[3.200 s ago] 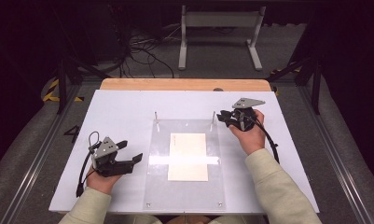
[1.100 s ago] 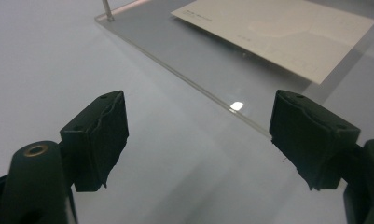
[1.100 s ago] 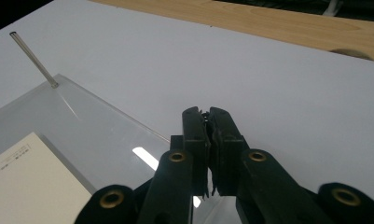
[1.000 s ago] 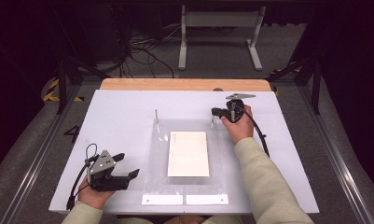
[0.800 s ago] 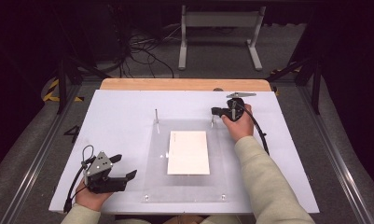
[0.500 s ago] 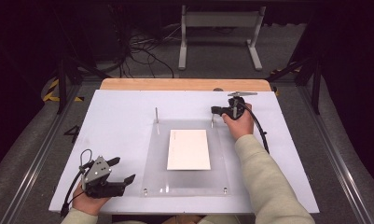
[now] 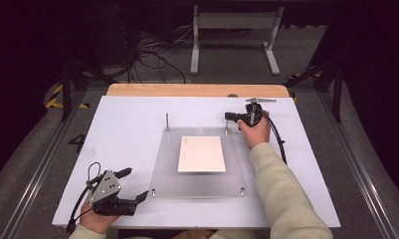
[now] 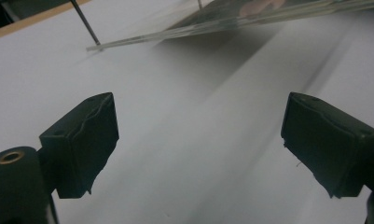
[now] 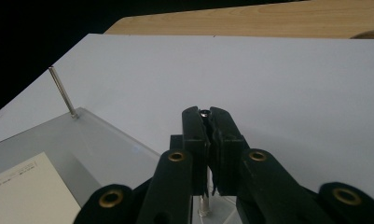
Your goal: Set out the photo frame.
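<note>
With the right claw (image 7: 231,117) clenched on the one-o'clock pin (image 9: 204,113), hold it upright while the left claw (image 7: 134,185), empty, jaws just opened, stays off the sheet (image 7: 199,181).

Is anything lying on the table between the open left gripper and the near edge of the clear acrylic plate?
Nothing visible: between the left gripper and the acrylic plate lies bare white table. Its jaws, just opening, hold nothing.

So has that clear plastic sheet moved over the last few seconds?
Yes. The clear sheet has slid away from the table's near edge, up onto the two upright pins.
</note>
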The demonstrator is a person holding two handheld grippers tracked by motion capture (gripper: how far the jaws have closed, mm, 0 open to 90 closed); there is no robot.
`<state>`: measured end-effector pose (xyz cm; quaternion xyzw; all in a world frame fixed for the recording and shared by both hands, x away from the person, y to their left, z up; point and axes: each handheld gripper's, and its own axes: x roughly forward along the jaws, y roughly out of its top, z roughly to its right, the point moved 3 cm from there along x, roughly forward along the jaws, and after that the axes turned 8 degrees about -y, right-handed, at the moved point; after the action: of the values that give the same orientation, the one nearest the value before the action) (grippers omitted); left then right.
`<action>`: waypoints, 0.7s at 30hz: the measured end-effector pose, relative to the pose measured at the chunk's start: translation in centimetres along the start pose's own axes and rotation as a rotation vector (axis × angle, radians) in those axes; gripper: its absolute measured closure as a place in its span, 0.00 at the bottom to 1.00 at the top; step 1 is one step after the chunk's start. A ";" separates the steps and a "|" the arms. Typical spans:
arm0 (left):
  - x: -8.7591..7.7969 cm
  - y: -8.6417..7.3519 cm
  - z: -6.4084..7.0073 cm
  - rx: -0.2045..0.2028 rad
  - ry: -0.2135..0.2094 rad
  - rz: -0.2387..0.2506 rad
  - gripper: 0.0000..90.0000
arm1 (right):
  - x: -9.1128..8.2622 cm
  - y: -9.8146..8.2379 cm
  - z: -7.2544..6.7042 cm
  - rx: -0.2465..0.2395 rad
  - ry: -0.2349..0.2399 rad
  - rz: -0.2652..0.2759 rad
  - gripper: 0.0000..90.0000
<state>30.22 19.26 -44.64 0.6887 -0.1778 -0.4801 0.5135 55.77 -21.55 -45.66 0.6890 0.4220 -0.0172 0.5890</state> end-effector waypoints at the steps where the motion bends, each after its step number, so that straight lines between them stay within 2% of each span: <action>1: 0.1 0.2 0.1 0.009 -0.001 0.010 0.12 | 0.0 0.0 0.0 0.005 0.003 0.001 0.95; 5: 0.6 1.4 0.7 0.063 -0.005 0.065 0.11 | 0.1 -0.1 0.1 0.017 0.007 0.005 0.95; 9: 1.1 2.3 1.2 0.095 -0.017 0.113 0.10 | 0.2 -0.1 0.2 0.026 0.010 0.008 0.95; 10: 1.1 2.3 1.2 0.095 -0.017 0.113 0.10 | 0.2 -0.1 0.2 0.026 0.009 0.009 0.95; 11: 1.6 2.8 1.3 0.097 -0.018 0.136 0.11 | 0.2 -0.1 0.2 0.029 0.010 0.010 0.95; 16: 3.0 3.4 1.6 0.078 -0.028 0.135 0.13 | 0.2 -0.1 0.2 0.032 0.009 0.011 0.95; 18: 3.6 3.7 1.7 0.082 -0.030 0.142 0.16 | 0.2 -0.1 0.2 0.033 0.011 0.011 0.95; 20: 3.9 3.9 1.8 0.096 -0.030 0.156 0.22 | 0.2 -0.2 0.2 0.029 0.013 0.013 0.95; 21: 4.1 3.9 1.9 0.109 -0.028 0.163 0.22 | 0.2 -0.2 0.2 0.029 0.014 0.014 0.95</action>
<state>31.55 13.61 -43.16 0.6922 -0.2660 -0.4359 0.5100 55.87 -21.61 -45.95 0.7006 0.4209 -0.0143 0.5760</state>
